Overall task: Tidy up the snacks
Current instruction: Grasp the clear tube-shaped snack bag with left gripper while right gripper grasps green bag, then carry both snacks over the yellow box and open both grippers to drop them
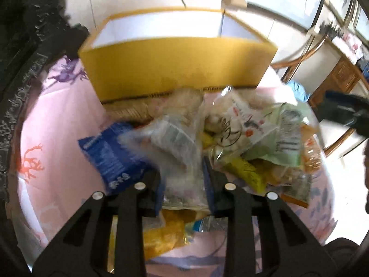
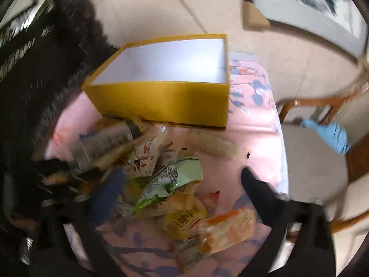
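Note:
A pile of snack packets (image 1: 230, 138) lies on a pink patterned cloth (image 1: 57, 127) in front of an open yellow box (image 1: 177, 69) with a white, empty inside (image 2: 166, 67). My left gripper (image 1: 184, 184) is shut on a clear plastic snack bag (image 1: 180, 152), with a blue packet (image 1: 108, 159) beside its left finger. In the right wrist view the left gripper (image 2: 57, 173) holds that clear bag (image 2: 103, 140) over the pile's left side. My right gripper (image 2: 173, 198) is open above a green packet (image 2: 170, 180) and an orange packet (image 2: 226, 228). The frames are blurred.
A wooden chair (image 2: 316, 161) with a blue cloth (image 2: 327, 136) stands right of the table. The table edge (image 2: 281, 152) runs along the right. A dark furry object (image 2: 57, 57) lies left of the box. Framed pictures (image 2: 311, 4) lean beyond.

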Tool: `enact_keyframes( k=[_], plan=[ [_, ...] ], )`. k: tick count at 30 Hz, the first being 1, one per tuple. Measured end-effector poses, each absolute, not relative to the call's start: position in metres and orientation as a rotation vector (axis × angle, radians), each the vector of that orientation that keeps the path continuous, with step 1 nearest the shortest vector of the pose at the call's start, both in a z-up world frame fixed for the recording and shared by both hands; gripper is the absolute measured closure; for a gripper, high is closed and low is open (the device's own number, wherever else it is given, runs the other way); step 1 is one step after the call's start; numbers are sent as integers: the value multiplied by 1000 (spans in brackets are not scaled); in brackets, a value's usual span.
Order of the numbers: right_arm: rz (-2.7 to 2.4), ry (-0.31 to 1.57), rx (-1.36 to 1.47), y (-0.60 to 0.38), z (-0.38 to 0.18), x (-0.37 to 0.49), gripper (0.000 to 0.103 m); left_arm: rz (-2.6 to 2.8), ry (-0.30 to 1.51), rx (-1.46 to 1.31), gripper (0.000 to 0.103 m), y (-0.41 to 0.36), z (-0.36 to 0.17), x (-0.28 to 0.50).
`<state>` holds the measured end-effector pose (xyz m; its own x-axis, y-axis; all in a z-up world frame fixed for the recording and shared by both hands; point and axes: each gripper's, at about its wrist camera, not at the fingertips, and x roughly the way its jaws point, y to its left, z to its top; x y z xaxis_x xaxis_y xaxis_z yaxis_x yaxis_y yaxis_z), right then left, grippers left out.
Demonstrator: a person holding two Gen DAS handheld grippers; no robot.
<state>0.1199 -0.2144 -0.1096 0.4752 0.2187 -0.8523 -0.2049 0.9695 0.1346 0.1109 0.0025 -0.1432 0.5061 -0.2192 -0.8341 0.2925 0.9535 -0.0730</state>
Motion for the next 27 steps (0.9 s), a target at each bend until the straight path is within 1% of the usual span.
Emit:
enact_keyframes(
  k=[3,4,5,6,7,8,9,10,11,12,13,14,15,16,17,18,20,23,24,25,26,27],
  plan=[
    [211,1159,139,-214,-135,143,1,-316,972,22,74,14,-133,107],
    [185,1157,139,-212,-145,150,1,-316,973,-8,74,19,-134,108],
    [160,1172,135,-210,-157,156,9,-314,976,-31,74,23,-133,107],
    [177,1242,153,-205,-172,162,54,-309,977,-49,74,26,-134,107],
    [210,1273,196,-202,-179,162,55,-307,978,-48,74,24,-135,107],
    [226,1276,187,-198,-178,159,65,-309,979,-38,74,23,-135,105],
    [249,1268,114,-188,-170,153,76,-310,977,-27,73,23,-133,105],
    [258,1259,79,-184,-163,146,76,-314,971,-17,73,24,-129,103],
    [276,1246,72,-182,-154,139,77,-319,960,-7,69,23,-123,100],
    [289,1240,82,-182,-144,131,78,-316,923,11,61,24,-111,97],
    [278,1227,102,-186,-133,124,78,-311,890,29,49,26,-103,96],
    [272,1214,115,-189,-126,119,79,-296,856,55,21,27,-94,96],
    [260,1189,155,-196,-115,113,79,-267,817,94,15,27,-86,96],
    [261,1172,197,-201,-107,110,80,-259,770,144,15,25,-79,97],
    [262,1149,246,-206,-97,107,80,-275,742,180,10,22,-76,102],
    [256,1118,274,-210,-85,102,80,-277,732,204,8,18,-77,108],
    [230,1064,283,-214,-68,94,80,-304,772,216,8,10,-88,129],
    [193,997,314,-222,-46,81,80,-430,896,186,9,-2,-126,158],
    [181,979,330,-226,-42,77,80,-436,940,201,20,-7,-142,166],
    [176,965,339,-229,-41,73,80,-449,1003,225,38,-12,-159,178],
    [166,952,346,-232,-37,69,80,-480,1074,207,60,-14,-174,189],
    [147,933,358,-235,-32,64,80,-458,1129,160,65,-11,-184,198]
  ],
)
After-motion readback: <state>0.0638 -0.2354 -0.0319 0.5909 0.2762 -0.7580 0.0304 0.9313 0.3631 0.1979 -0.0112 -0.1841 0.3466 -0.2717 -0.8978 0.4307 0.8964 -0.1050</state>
